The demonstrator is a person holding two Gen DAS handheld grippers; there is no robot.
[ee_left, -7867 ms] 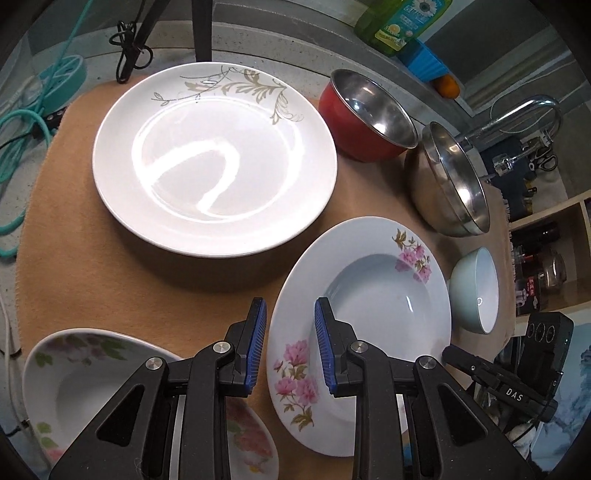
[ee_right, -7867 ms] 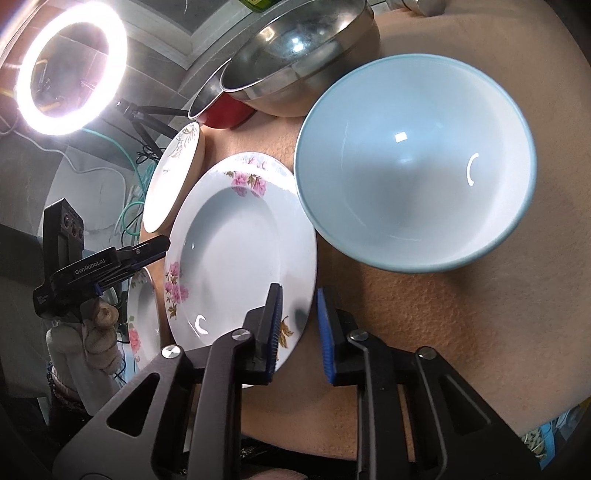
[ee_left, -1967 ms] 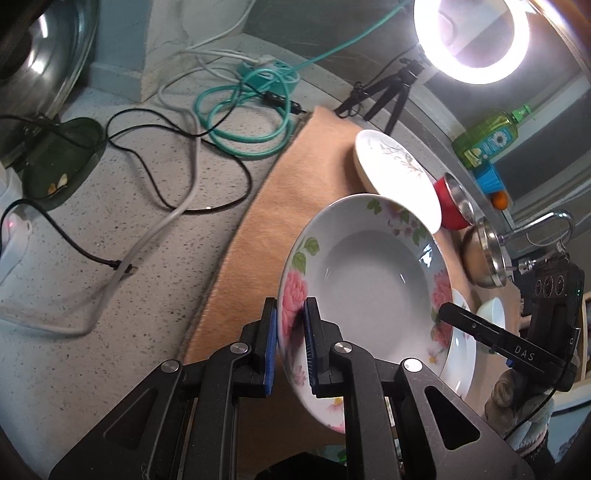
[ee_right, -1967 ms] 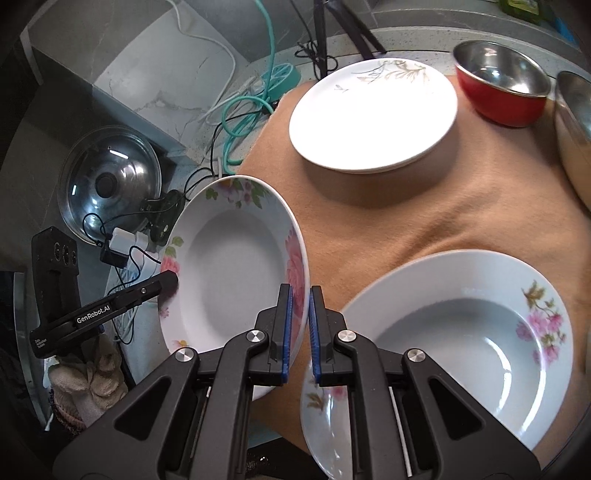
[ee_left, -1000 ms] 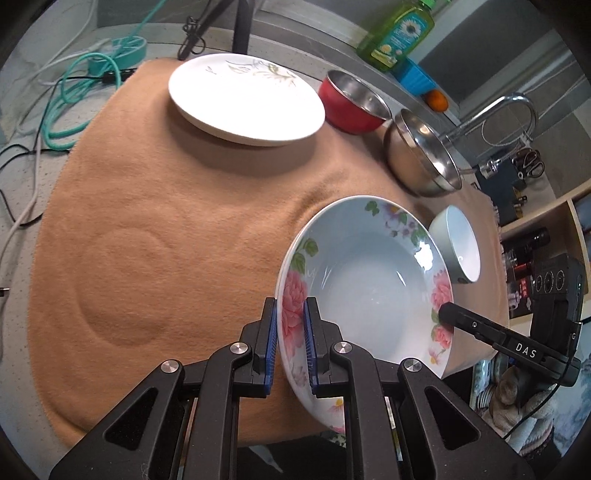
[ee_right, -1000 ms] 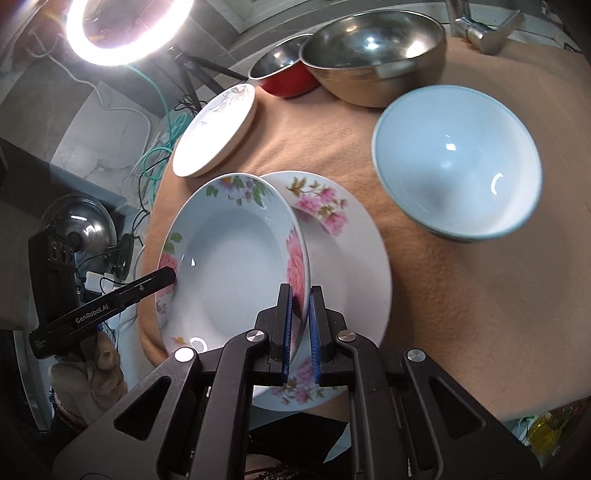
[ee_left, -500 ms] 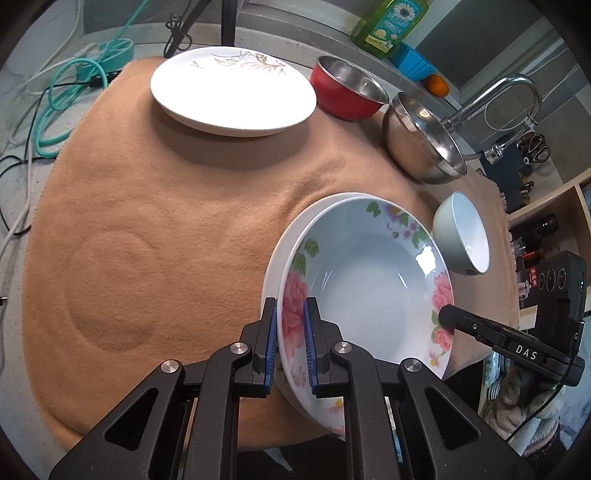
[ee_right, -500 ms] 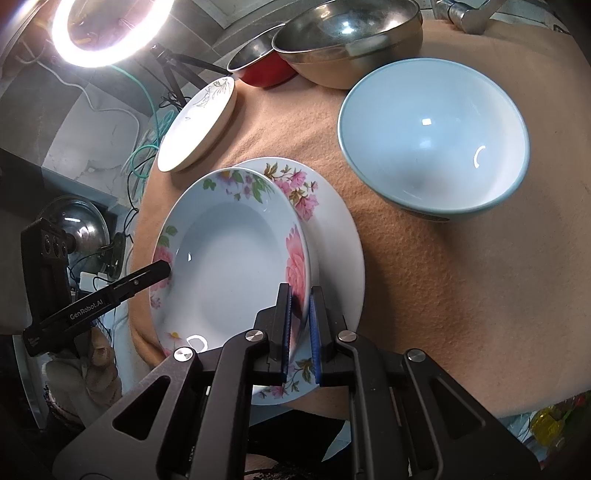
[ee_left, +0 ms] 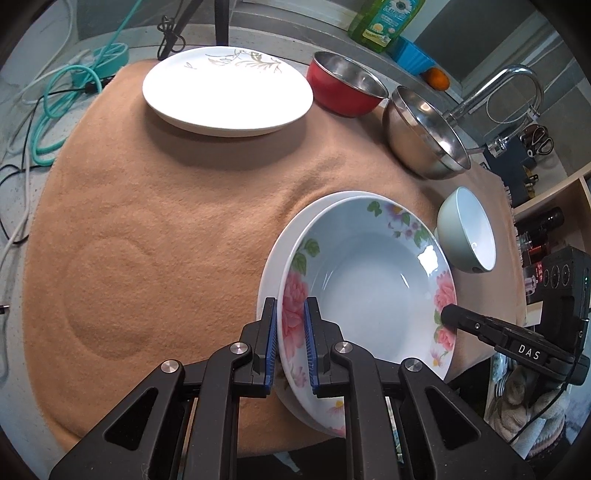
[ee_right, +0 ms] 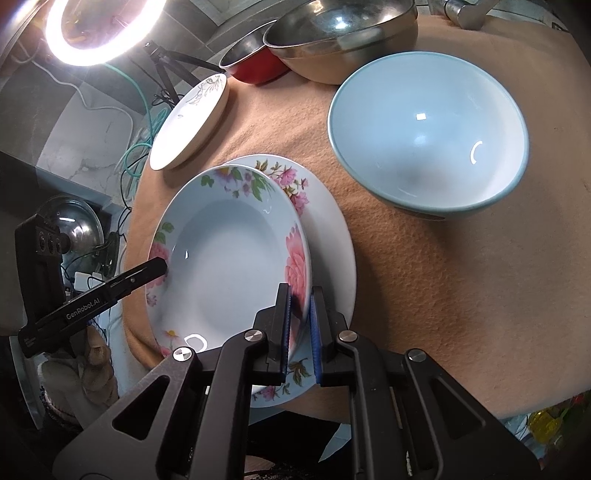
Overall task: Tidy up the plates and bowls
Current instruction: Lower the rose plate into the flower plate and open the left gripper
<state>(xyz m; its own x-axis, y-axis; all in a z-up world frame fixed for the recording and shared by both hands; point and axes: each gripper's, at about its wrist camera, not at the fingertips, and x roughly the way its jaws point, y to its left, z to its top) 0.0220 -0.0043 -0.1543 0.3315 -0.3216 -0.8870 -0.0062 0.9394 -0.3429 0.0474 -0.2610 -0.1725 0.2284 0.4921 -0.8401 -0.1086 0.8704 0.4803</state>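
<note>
On the tan cloth [ee_left: 166, 229], both tools clamp one floral soup plate [ee_right: 229, 258] over a second flowered plate [ee_right: 328, 236]: left gripper [ee_left: 290, 347] and right gripper [ee_right: 300, 325] pinch opposite rims. Judging by this, stacking is nearly done; the gold-leaf plate [ee_left: 225, 88], steel bowl [ee_left: 424, 140], red bowl [ee_left: 347, 88] and pale blue bowl [ee_right: 428, 147] beyond remain unsorted. Only the left view shows the faucet [ee_left: 495, 96].

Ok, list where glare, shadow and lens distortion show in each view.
Left wrist view: glare washes out the white gold-leaf plate; it casts a soft shadow on the tan cloth; fisheye bends the edges. Right wrist view: the glowing ring light blows out its corner; small highlights dot the pale blue bowl.
</note>
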